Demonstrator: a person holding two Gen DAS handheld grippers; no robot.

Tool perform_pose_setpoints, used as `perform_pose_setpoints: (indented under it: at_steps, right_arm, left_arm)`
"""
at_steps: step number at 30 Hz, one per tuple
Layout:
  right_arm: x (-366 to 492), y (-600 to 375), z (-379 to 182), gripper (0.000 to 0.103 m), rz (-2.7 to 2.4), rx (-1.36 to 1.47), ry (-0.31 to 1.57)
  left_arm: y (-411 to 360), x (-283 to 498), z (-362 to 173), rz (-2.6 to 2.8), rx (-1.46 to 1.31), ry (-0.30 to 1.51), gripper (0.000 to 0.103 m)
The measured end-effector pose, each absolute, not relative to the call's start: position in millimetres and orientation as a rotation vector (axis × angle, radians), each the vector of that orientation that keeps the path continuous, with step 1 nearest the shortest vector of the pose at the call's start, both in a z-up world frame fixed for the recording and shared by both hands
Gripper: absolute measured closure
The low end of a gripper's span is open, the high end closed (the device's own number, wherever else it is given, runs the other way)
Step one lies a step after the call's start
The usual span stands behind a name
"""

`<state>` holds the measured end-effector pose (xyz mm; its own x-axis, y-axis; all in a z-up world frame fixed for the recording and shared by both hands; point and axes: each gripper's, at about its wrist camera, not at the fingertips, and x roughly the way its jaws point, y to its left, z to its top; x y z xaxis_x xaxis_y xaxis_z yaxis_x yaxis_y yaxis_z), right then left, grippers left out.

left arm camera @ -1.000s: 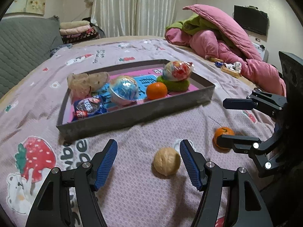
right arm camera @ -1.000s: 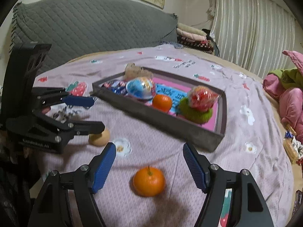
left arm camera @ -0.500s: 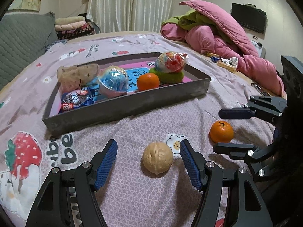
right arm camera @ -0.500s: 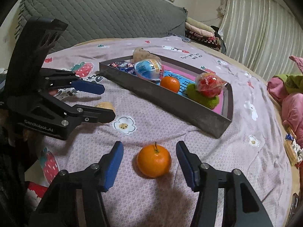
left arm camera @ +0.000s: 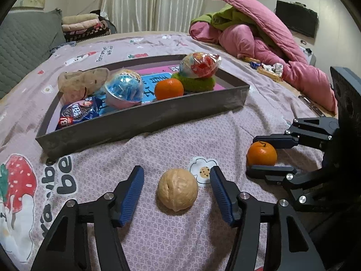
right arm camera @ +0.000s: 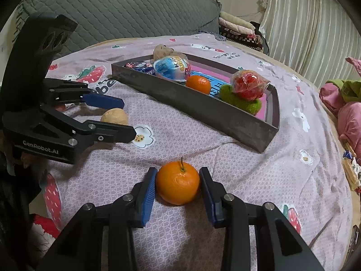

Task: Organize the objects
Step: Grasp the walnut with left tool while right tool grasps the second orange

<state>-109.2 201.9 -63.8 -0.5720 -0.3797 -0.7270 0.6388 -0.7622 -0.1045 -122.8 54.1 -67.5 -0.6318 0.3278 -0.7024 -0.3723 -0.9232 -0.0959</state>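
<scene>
Item 1: left gripper (left arm camera: 177, 192), jaws just narrowing, pads not yet on walnut (left arm camera: 177, 190) between them; released. Walnut on bedspread (left arm camera: 158, 149), tray (left arm camera: 144, 122) at 12 o'clock.

Item 2: right gripper (right arm camera: 177, 186), jaws just closing, pads at both sides of tangerine (right arm camera: 178, 182); grasp looks made, tray at 1 o'clock. Next, likely: lift both into tray.

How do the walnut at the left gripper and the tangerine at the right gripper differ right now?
The walnut is tan and wrinkled; the tangerine is glossy orange with a stem. The left gripper has been closing but gaps still flank the walnut; the right gripper has closed until its fingers meet the tangerine. Both lie on the bedspread, outside the tray.
</scene>
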Motion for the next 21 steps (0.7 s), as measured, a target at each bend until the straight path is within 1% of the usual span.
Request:
perform_pose_setpoints:
  at_steps: [2,4,5,6,7,9,10,21]
  right_arm:
    - [-109.9,202.4,-63.9,0.065,-2.309,0.958,0.475]
    - [-110.0,202.8,-63.6,0.065,-2.306,0.961,0.473]
    - [-109.6,202.1,-63.5,0.065,-2.305,0.961,0.476]
    - [-109.1,201.6,-63.3,0.065,-2.303,0.958,0.483]
    - [-108.8,201.0,-63.2,0.065,-2.303,0.956,0.49]
    - [-108.4,200.3,-63.0,0.065,-2.303,0.953,0.497]
    - [-108.3,200.0,-62.7,0.065,-2.303,0.951,0.5]
    - [-112.0,201.2,-57.7,0.066,-2.313,0.936,0.494]
  left_arm:
    - [57.1,-122.5,-68.5,2.53,-1.073,0.098,0.046]
    - [60.2,-122.7,-68.9,2.526,-1.07,0.111,0.052]
    - [61.3,-123.0,-69.2,2.524,-1.071,0.116,0.058]
    - [62.3,-123.0,-69.2,2.522,-1.071,0.121,0.061]
    - [64.1,-123.7,-69.3,2.52,-1.073,0.128,0.062]
    - [63.9,-124.4,-69.1,2.515,-1.075,0.126,0.069]
    - [63.6,-125.2,-68.7,2.514,-1.076,0.12,0.07]
    - [61.0,-127.3,-64.3,2.509,-1.072,0.083,0.07]
